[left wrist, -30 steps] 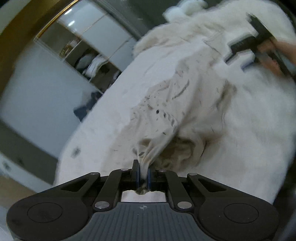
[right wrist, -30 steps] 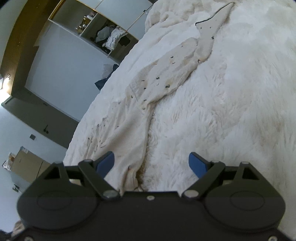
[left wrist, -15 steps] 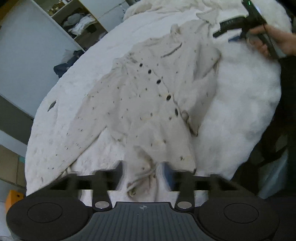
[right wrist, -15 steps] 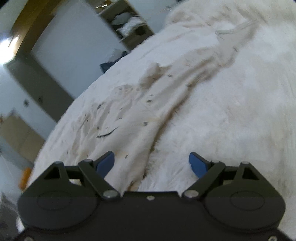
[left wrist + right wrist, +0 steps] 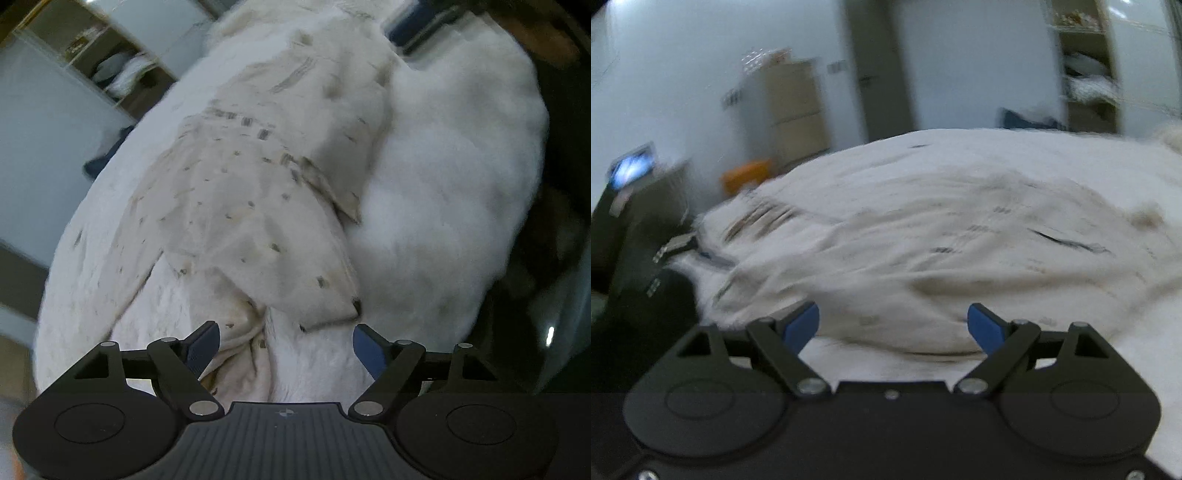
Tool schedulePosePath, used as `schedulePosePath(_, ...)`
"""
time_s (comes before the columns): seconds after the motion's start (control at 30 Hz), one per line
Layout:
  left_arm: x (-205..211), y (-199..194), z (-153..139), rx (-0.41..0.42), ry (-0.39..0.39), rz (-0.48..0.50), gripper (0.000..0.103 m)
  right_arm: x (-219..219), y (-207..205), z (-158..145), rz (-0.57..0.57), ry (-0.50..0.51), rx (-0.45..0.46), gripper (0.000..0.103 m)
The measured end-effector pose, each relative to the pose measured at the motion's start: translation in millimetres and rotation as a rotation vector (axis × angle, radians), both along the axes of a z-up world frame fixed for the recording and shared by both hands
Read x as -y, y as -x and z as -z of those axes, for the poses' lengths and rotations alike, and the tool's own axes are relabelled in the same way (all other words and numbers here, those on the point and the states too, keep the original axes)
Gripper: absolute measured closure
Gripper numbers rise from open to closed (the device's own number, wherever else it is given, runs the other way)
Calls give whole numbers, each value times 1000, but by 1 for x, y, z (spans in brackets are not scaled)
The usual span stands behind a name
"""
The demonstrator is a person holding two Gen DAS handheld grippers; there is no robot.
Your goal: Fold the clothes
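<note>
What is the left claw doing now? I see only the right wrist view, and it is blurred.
Observer: The left claw is opening. The bunched hem of the shirt lies between its fingers, but they do not press it.
Operator: Where does the sleeve lie?
Observer: One sleeve stretches out flat on the white blanket, toward the lower left of the left wrist view.

Bed with white fluffy cover [image 5: 443,155]; pale walls [image 5: 683,55]; open shelf unit [image 5: 1086,66] holding linens; dark door [image 5: 882,66]; beige drawer cabinet [image 5: 794,107]; orange box [image 5: 746,177].
</note>
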State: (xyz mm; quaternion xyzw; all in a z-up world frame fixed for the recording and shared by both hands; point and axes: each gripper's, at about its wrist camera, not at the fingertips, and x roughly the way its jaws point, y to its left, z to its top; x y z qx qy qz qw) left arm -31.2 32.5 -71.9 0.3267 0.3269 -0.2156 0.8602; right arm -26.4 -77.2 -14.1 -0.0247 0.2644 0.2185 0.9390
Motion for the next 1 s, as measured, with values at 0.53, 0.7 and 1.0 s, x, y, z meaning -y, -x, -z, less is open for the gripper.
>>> schedulePosePath(0.53,-116,10,-22,186,751,-454,14,-176,-43,32,-371,606,-21,42)
schedulePosePath(0.7,-126,10,-21,165,784,-499,13,-149,-91,21,-302,559,-148,88)
schedulePosePath(1.0,-91,-8,-10,53,624,-373,11,-20,-147,-24,278,156,-245,64)
